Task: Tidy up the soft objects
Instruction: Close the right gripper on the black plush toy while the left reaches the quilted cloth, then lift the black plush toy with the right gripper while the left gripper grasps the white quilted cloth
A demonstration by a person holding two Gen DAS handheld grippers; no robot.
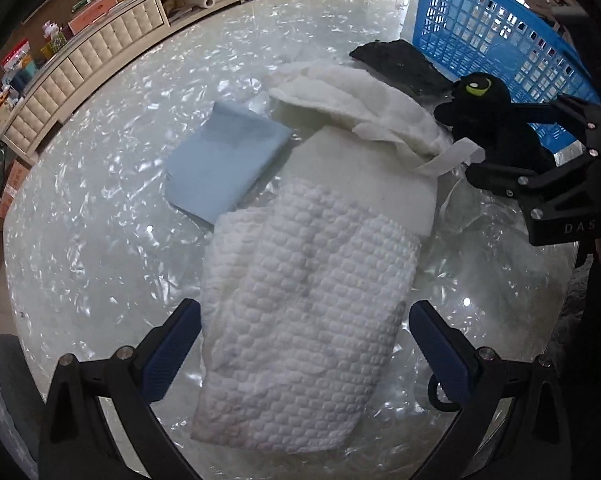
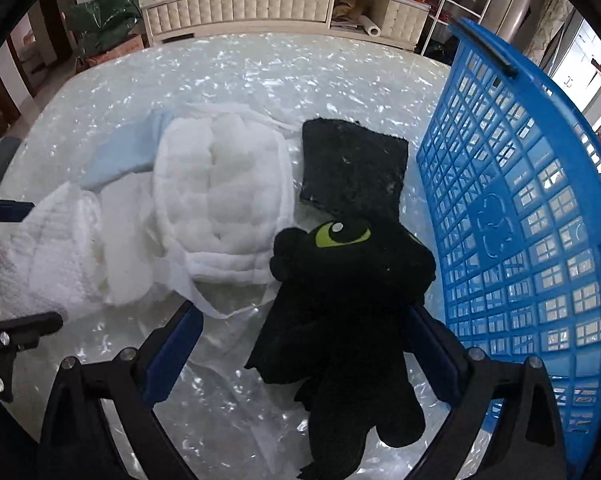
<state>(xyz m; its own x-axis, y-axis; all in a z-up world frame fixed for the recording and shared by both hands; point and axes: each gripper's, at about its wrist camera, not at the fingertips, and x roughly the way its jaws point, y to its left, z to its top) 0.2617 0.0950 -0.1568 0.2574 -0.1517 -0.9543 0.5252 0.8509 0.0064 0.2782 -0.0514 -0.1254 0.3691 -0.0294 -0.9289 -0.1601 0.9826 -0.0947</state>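
While my left gripper (image 1: 304, 354) gapes around the quilted white pad (image 1: 300, 320), nothing is gripped. My right gripper (image 2: 304, 354) spreads wide around the black plush toy (image 2: 340, 320), beside the blue basket (image 2: 520, 220).

A glossy marbled table (image 1: 100, 200) — behind it a cream tufted cabinet (image 2: 240, 10) crowded with clutter.

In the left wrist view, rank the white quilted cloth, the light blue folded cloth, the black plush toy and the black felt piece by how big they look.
1. White quilted cloth, though it lies nearest the camera, which inflates it.
2. Light blue folded cloth.
3. and 4. Black plush toy and black felt piece: too alike to rank.
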